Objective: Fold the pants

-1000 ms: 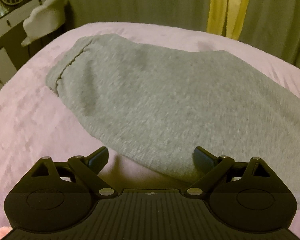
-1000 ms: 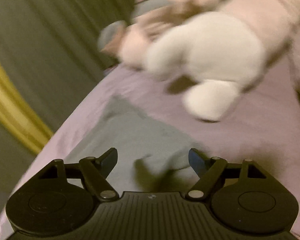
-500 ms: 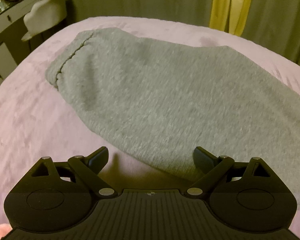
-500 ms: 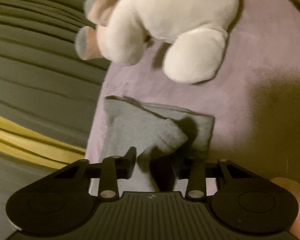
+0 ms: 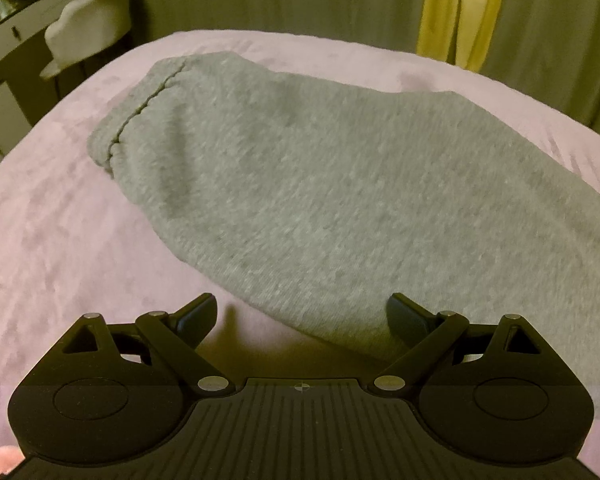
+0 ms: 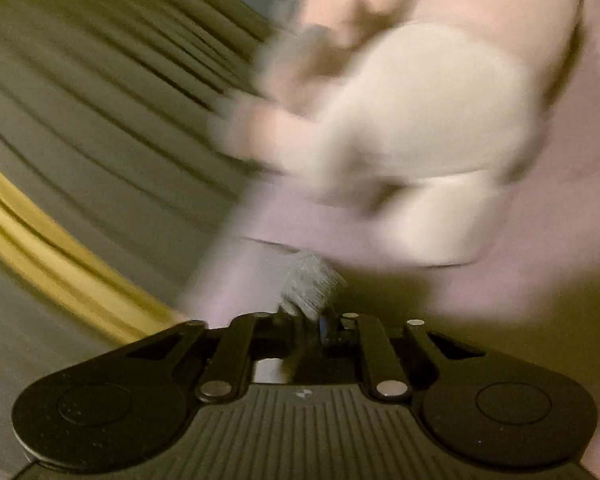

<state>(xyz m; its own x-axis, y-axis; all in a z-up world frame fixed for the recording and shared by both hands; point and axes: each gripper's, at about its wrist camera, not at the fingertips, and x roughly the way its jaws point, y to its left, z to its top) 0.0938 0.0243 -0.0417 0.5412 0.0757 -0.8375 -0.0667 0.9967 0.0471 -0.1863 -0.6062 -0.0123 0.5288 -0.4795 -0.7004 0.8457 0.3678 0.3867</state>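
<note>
Closed right down on a grey corner since a second ago, when the right gripper (image 6: 314, 326) was wide over loose cloth; now pinching a bunched tuft of the pants (image 6: 310, 286), jaws narrow and closing further with the fabric between them. Left side hardly budged over the same stretch.

Left gripper (image 5: 300, 316) wide, holding nothing, hanging over the near edge of the pants (image 5: 300, 184) with one fingertip above grey fabric and the other above bare cover. Whether touching, can't tell.

Pants lying flat across the middle of the bed (image 5: 48, 232), pink plush cover underneath. Gathered end with the stitched seam (image 5: 140, 112) pointing toward the bed's far left corner, rest running off toward the right edge. Other end, the pinched one, near the curtain-side edge of the bed, close to a big white plush toy (image 6: 412, 140), though badly motion-blurred in the right wrist view, so not much more to say there.

Handling guess: thick fleecy sweatpant knit, so soft, floppy, zero stiffness, probably a bit of weight when lifted but nothing fragile. Not slippery, and likely to drag on that fuzzy cover rather than slide. Worth grabbing at corners and along the seam or the thick edge, where layers bunch and give the pads something to bite. Middle of the panel would just tent up. Also worth checking both layers are caught, or only the top one comes along.
</note>
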